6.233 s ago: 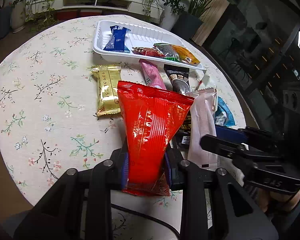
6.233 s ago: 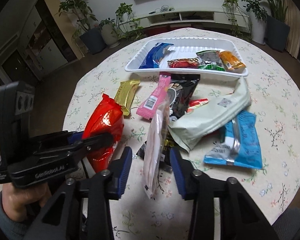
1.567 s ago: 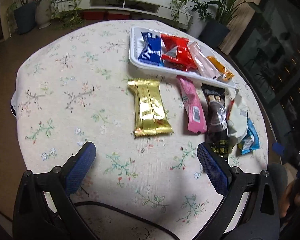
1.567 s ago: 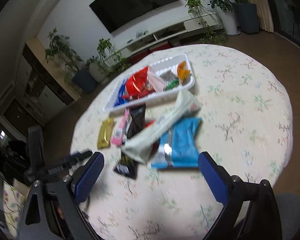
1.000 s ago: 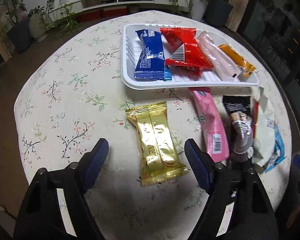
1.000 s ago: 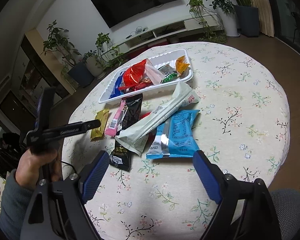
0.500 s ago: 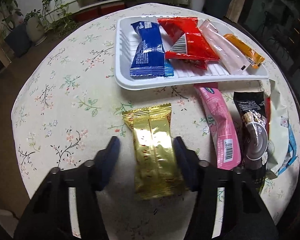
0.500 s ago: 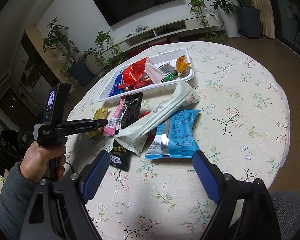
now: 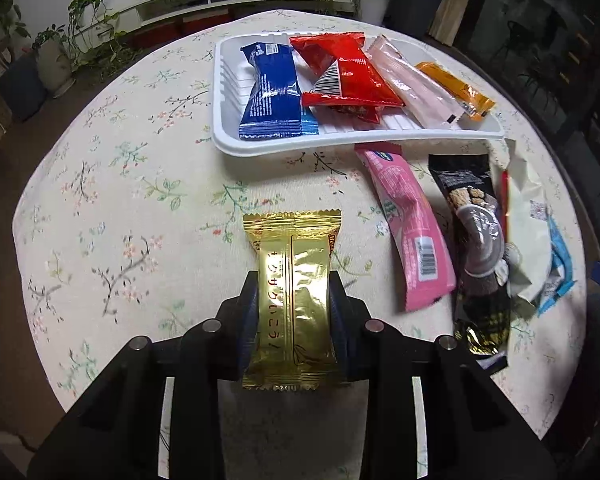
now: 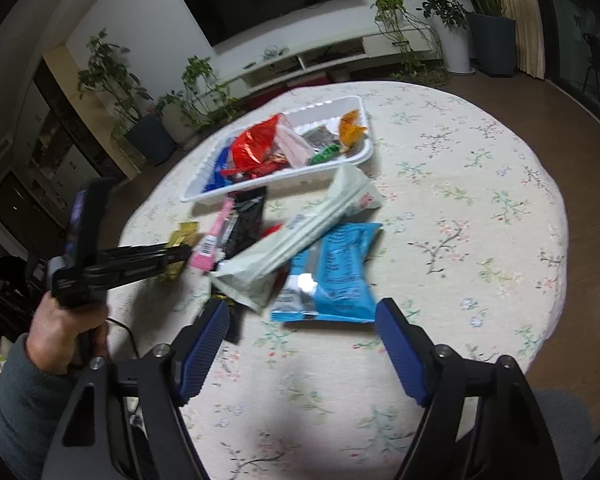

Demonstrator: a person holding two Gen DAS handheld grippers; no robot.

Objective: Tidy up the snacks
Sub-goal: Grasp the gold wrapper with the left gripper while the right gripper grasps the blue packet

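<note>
A gold snack packet (image 9: 292, 240) lies on the flowered tablecloth, near end between my left gripper's (image 9: 294, 280) jaws. The jaws are closing and both pads press its long sides. Behind it the white tray (image 9: 340, 142) holds a blue packet (image 9: 274, 96), a red one (image 9: 344, 76), a pale pink stick (image 9: 412, 88) and an orange stick (image 9: 452, 90). My right gripper (image 10: 302, 312) hovers before a light blue packet (image 10: 336, 276); its jaws are closing, still wide, with nothing between them.
Right of the gold packet lie a pink packet (image 9: 408, 224), a black one (image 9: 476, 240) and a pale green one (image 10: 300, 236), partly overlapping. A hand (image 10: 68, 328) in a grey sleeve holds the left gripper. The round table's edge (image 10: 556, 280) falls away on the right.
My left gripper moved in over the gold packet and its jaws narrowed from wide apart until they met the packet's sides. The right gripper's jaws narrowed a little.
</note>
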